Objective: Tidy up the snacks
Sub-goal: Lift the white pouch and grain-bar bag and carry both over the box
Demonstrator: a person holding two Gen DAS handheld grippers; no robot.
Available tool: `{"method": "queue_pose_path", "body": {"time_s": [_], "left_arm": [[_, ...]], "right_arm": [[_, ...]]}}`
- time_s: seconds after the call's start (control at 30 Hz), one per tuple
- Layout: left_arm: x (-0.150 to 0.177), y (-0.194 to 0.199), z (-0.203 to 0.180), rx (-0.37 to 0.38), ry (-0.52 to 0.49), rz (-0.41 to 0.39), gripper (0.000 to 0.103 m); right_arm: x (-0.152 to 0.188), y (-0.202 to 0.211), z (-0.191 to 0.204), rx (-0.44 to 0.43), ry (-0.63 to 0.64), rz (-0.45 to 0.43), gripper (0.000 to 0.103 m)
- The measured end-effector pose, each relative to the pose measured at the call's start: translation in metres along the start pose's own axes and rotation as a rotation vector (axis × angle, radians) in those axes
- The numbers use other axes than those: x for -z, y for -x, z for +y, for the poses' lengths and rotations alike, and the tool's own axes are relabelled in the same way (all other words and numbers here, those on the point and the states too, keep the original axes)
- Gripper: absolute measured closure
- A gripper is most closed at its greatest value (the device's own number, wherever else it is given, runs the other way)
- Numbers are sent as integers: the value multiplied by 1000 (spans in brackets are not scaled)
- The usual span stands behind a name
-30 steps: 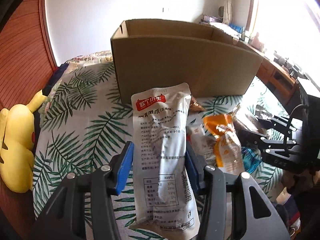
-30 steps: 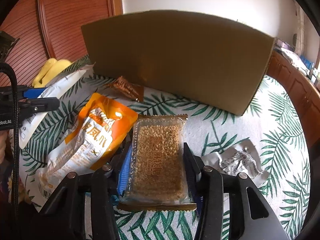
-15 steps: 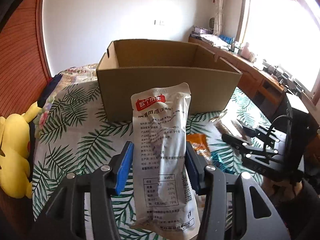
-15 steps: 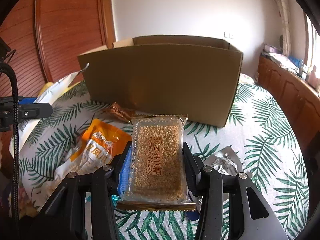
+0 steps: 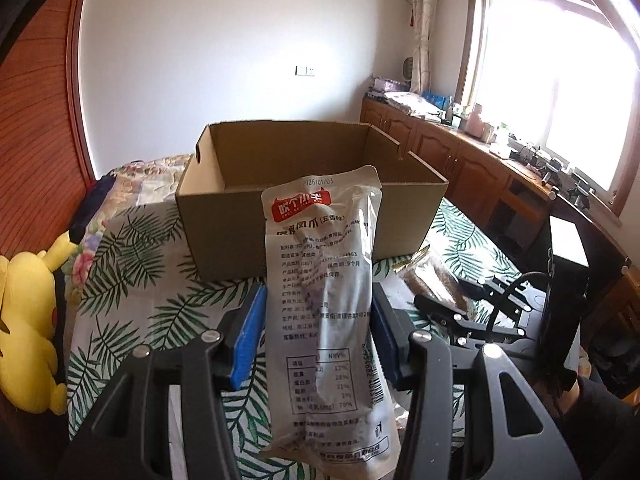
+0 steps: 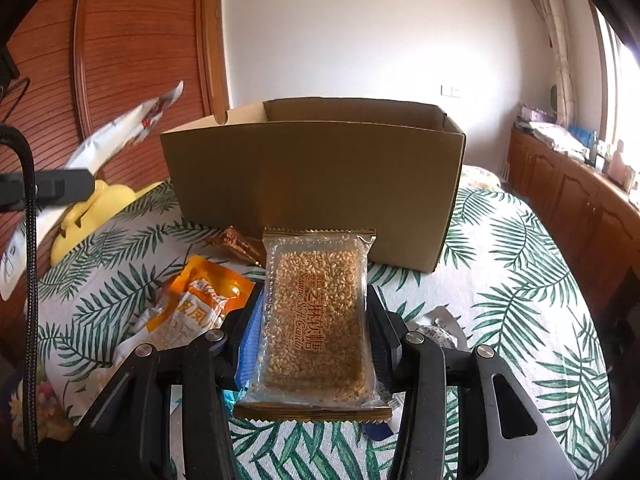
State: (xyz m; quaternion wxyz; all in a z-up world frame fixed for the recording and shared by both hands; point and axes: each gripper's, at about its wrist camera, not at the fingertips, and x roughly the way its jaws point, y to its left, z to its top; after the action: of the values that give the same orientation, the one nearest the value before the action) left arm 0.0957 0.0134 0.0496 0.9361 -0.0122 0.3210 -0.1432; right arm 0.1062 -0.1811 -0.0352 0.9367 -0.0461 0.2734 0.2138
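Observation:
My left gripper [image 5: 318, 328] is shut on a long silver snack pouch [image 5: 326, 280] with a red label, held up in the air before an open cardboard box [image 5: 224, 216]. My right gripper [image 6: 314, 322] is shut on a clear sesame candy pack [image 6: 316, 320], held above the bed in front of the same box [image 6: 312, 184]. The silver pouch [image 6: 120, 136] shows at the upper left of the right wrist view. The right gripper with its pack [image 5: 436, 284] shows at the right of the left wrist view.
On the palm-leaf bedspread [image 6: 500, 264] lie an orange pouch [image 6: 192, 312], a small brown wrapper [image 6: 236, 240] and a silver wrapper [image 6: 440, 328]. A yellow plush toy [image 5: 24, 320] lies at the left bed edge. Wooden cabinets [image 5: 460, 160] line the right wall.
Both grippers have risen with their snacks still held. The box now sits lower in both views and its open inside shows from the left wrist.

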Motion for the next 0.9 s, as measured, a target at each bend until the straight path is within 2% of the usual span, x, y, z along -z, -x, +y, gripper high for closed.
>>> {"method": "queue_pose_path", "body": {"time_s": [0.5,0.9], "left_arm": [[-24,-6,-2,32,1,-47,54],[-59,-34,11,41,-5,-62,54]], "right_arm": [[-40,39,-3,-26,-2,-81,57],[-76,37,-18,-33,2,-111,57]]}}
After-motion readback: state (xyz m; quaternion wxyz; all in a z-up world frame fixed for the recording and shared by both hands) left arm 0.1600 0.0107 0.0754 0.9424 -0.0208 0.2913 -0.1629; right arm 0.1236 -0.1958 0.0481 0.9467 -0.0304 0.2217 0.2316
